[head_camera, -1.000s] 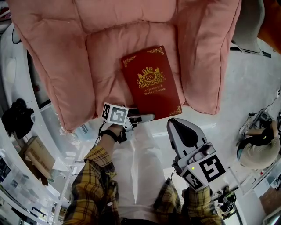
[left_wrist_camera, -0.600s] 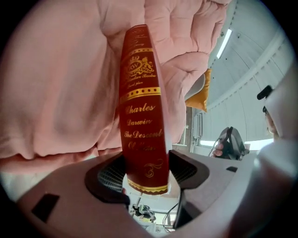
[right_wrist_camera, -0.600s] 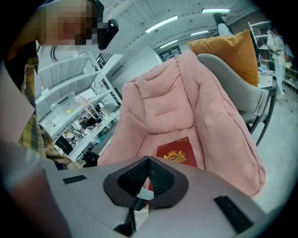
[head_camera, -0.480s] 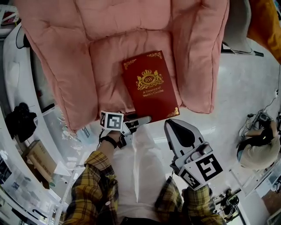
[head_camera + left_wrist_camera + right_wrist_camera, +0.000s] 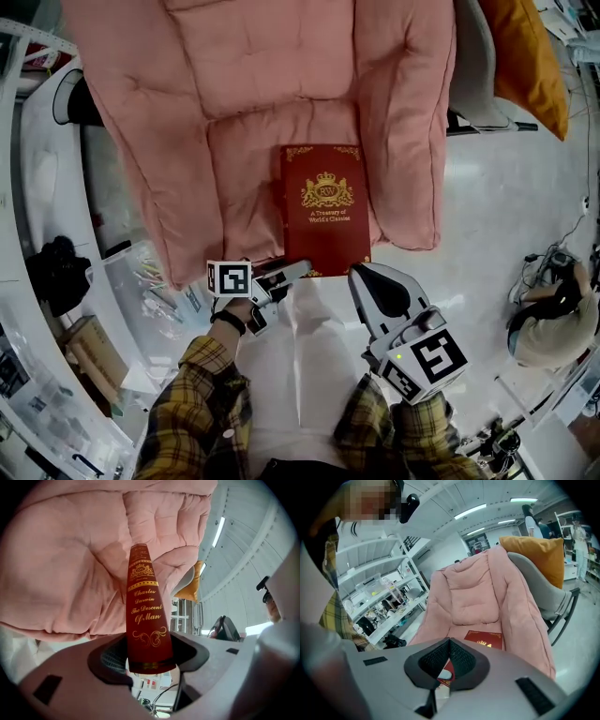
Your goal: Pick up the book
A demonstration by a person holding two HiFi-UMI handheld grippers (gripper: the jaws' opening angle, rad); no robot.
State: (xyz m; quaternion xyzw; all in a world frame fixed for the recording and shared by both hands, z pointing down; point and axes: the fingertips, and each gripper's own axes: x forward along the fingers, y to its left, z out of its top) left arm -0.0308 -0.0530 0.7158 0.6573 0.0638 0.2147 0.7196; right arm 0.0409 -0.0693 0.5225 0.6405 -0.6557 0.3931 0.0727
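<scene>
Red book [image 5: 325, 211], corner behind hand-held gripper [image 5: 300, 270]

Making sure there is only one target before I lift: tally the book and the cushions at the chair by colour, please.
Red: 1, the book
Pink: 1, the chair pad
Orange: 1, the cushion
Total: 3
</scene>
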